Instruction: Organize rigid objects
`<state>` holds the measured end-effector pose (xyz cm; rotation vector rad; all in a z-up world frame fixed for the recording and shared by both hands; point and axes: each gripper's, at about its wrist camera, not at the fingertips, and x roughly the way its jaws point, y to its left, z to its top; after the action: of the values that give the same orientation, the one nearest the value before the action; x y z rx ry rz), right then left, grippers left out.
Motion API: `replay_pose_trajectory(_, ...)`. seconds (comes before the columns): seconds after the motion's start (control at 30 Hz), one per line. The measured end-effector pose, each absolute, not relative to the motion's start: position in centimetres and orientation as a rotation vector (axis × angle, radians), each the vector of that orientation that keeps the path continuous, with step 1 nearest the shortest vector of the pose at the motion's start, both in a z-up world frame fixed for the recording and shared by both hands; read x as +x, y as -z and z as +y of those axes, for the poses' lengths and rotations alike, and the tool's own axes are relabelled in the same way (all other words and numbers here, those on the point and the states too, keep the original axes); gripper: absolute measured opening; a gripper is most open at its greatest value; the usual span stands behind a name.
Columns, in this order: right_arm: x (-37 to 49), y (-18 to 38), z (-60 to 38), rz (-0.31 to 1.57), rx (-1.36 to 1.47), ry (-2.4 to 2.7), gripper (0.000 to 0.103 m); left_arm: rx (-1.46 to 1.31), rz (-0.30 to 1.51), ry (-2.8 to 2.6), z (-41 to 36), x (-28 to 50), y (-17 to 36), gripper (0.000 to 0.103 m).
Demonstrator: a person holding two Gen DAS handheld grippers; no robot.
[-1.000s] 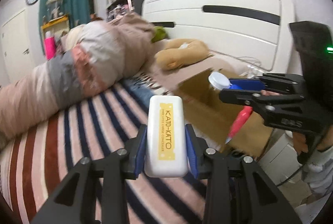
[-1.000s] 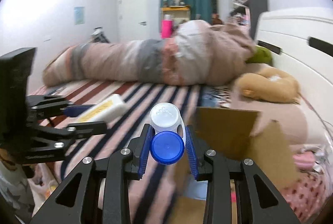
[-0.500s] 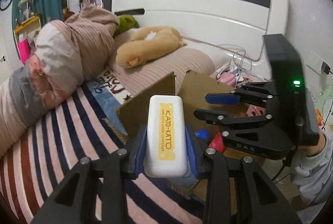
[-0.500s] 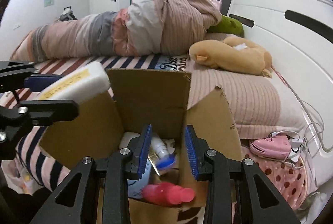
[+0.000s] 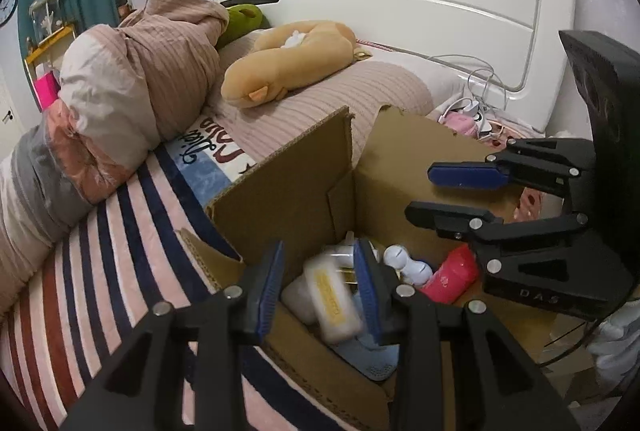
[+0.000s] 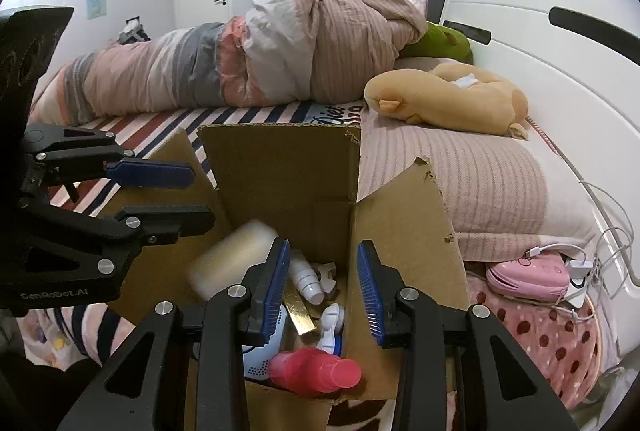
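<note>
The white container with a yellow label (image 5: 330,297) is blurred, inside the open cardboard box (image 5: 288,187), between the spread left tongs (image 5: 319,285) but untouched. The right tongs (image 6: 323,289) are also spread, empty, above a pink bottle (image 6: 314,371). The box stands beside the striped bed (image 5: 104,251).

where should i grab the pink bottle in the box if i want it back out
Grip the pink bottle across its wide body, coming straight down from above. It lies on its side at the near wall of the cardboard box, cap end narrower, and the walls block any sideways approach.
</note>
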<state>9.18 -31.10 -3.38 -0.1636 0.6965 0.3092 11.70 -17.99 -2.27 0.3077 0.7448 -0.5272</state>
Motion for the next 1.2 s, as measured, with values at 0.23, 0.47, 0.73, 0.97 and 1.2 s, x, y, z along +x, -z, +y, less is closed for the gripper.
replay_pose_trajectory(0.23, 8.4, 2.7, -31.1, 0.686, -0.161, -0.322, 0.044, 0.268, 0.682, 0.508, -16.7, 10.1, 0.8, 0.054)
replay_pose_trajectory(0.47, 6.3, 0.2, -30.6, 0.585, -0.136, -0.43, 0.068, 0.171, 0.558, 0.332, -12.9, 5.9, -2.3, 0.078)
replay_pose_trajectory(0.73, 3.5, -2.0, -28.7, 0.419, -0.125, -0.597, 0.103, 0.061, 0.46, 0.067, -7.8, 1.2, -3.8, 0.096)
replay_pose_trajectory(0.97, 2.6, -1.8, -27.7, 0.356, -0.085, -0.646, 0.103, -0.007, 0.436, -0.024, -5.0, 0.1, -2.8, 0.096)
replay_pose_trajectory(1.2, 1.7, -1.2, -26.6, 0.351, -0.123, -0.632, 0.103, -0.024, 0.438, -0.049, -4.0, 0.1, -1.9, 0.096)
